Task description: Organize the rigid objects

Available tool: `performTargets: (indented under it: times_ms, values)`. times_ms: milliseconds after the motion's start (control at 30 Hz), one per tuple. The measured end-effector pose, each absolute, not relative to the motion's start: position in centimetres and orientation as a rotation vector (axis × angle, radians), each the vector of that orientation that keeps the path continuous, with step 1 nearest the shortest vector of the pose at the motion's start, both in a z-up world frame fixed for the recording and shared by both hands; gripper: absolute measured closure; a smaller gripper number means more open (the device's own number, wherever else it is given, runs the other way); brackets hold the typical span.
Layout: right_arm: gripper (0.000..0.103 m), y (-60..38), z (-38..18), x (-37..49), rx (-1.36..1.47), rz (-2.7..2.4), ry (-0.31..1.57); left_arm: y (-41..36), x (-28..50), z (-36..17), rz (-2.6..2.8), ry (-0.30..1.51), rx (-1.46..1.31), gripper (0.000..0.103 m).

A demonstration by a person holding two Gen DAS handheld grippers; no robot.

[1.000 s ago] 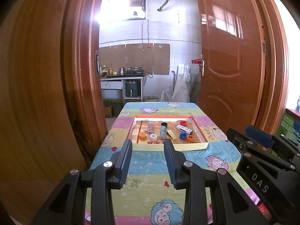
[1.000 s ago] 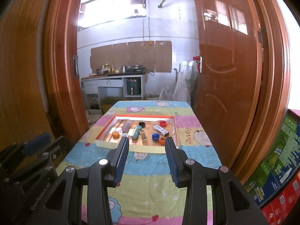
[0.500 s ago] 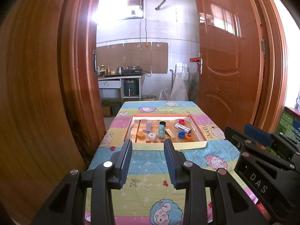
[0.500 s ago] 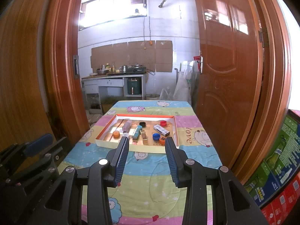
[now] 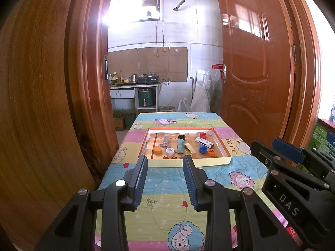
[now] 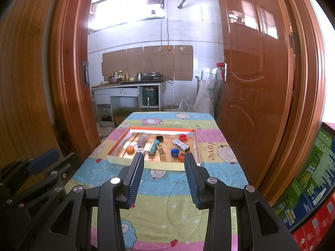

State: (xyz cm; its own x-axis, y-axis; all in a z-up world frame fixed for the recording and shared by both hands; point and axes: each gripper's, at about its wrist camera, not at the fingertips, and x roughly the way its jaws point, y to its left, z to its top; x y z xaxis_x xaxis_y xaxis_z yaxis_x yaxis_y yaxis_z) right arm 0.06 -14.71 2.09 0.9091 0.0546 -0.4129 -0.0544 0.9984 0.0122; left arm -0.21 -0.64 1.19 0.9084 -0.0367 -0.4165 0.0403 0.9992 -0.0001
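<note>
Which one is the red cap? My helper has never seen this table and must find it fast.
On the cartoon-print tablecloth lies a shallow orange-rimmed tray of small items. Look in its far right corner: the red cap sits there, just beyond the white box with a black end. It is the only red piece; the other caps are blue, orange and black.

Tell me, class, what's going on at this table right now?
A person holds two grippers over a table covered with a cartoon-print cloth. Both the left gripper and the right gripper are open, hold nothing, and hang short of the shallow tray ahead. In the tray lie small loose things, among them an orange cap, a blue cap, a red cap, a black cap and a white box. Nothing has been picked up yet.
</note>
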Motion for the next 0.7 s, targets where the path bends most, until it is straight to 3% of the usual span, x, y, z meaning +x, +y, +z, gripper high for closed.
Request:
performTargets:
  times_ms: [700]
  values:
    - [0.062, -14.68, 2.07, 0.04, -0.001, 0.057, 0.427, -0.62, -0.3, 1.13, -0.042, 0.432, 0.01, 0.068]
